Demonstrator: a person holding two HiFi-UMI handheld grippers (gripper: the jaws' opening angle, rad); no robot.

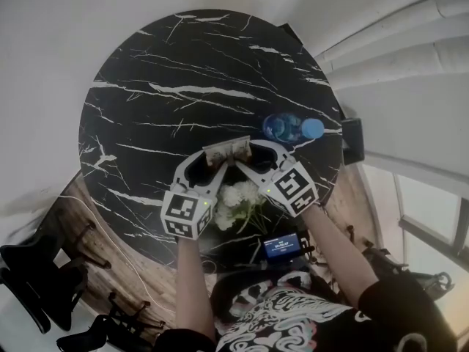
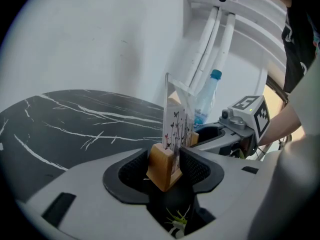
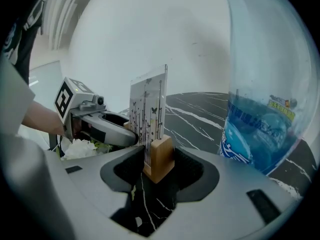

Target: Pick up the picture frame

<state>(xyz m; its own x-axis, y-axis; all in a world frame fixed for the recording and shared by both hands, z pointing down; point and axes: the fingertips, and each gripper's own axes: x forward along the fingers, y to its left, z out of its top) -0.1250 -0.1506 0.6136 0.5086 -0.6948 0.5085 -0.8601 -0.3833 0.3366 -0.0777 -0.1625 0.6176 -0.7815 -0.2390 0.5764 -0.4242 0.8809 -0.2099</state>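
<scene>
Left tongs (image 2: pixel 167 160): both pads are clamped on the wooden foot (image 2: pixel 161 168) at one end of the picture frame (image 2: pixel 176 126). The clear panel stands upright just beyond the pads.

Right tongs (image 3: pixel 159 165): pressed in the same way on the wooden foot (image 3: pixel 161 159) at the other end. The left gripper view shows them across the frame, facing ours.

Position: in the head view the frame sits between the two tong tips, over the near-right part of the round black marble worktop (image 1: pixel 183 72). We cannot tell whether the feet are clear of the surface yet.

Why this hold, as we judge it: the thin panel is probably slick and would flex, while the blocks give flat, square faces for the pads. One grip per end should stop the frame swinging or tipping.

Surroundings: a water bottle (image 3: pixel 260 119) stands just beside the right tongs. White flowers (image 1: pixel 238 196) lie on the near side, under the tong bodies.

Next, in our view: raise both ends together and level. Uneven lift could twist the panel in its feet, and drift to the right risks knocking the bottle.
</scene>
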